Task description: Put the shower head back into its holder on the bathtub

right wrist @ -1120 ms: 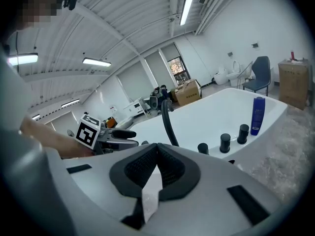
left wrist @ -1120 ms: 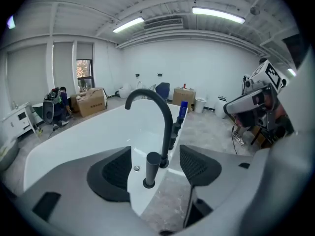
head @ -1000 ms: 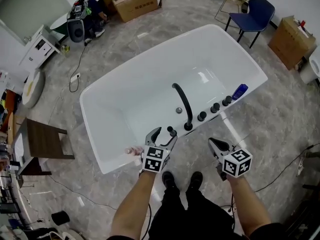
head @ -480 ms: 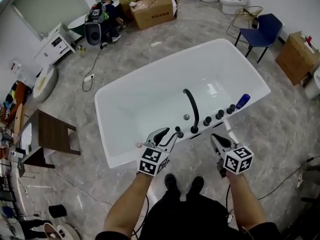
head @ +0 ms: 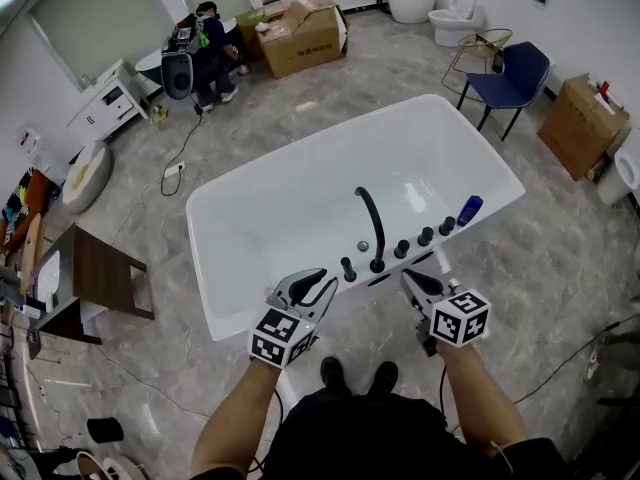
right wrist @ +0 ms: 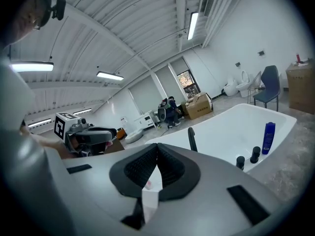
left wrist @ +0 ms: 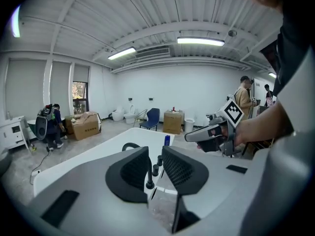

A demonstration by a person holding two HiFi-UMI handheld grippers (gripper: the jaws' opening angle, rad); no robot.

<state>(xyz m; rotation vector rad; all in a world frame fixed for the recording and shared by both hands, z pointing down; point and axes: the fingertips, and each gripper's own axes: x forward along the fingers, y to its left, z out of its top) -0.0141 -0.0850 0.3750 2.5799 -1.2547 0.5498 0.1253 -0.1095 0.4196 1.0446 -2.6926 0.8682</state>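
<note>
The white bathtub (head: 250, 203) has a black curved spout (head: 370, 218) and a row of black knobs (head: 425, 236) on its near rim. A slim black shower head (head: 348, 268) stands upright in its holder at the left end of that row, and shows far off through the left jaws' gap as a thin post (left wrist: 149, 171). My left gripper (head: 318, 280) (left wrist: 156, 151) hangs just short of the rim; its jaws are closing with nothing between them. My right gripper (head: 408, 278) (right wrist: 157, 149) is shut and empty, to the right of the shower head.
A blue bottle (head: 469, 209) stands on the rim's right end. A wooden table (head: 100, 283) is at the left, with cardboard boxes (head: 300, 28) and a seated person (head: 205, 28) behind the tub. A blue chair (head: 510, 78) stands at back right, and a cable (head: 590, 338) crosses the floor.
Both grippers have lifted and drawn back from the tub rim. The left jaws, wide open beside the shower head a second ago, have narrowed to a small gap.
</note>
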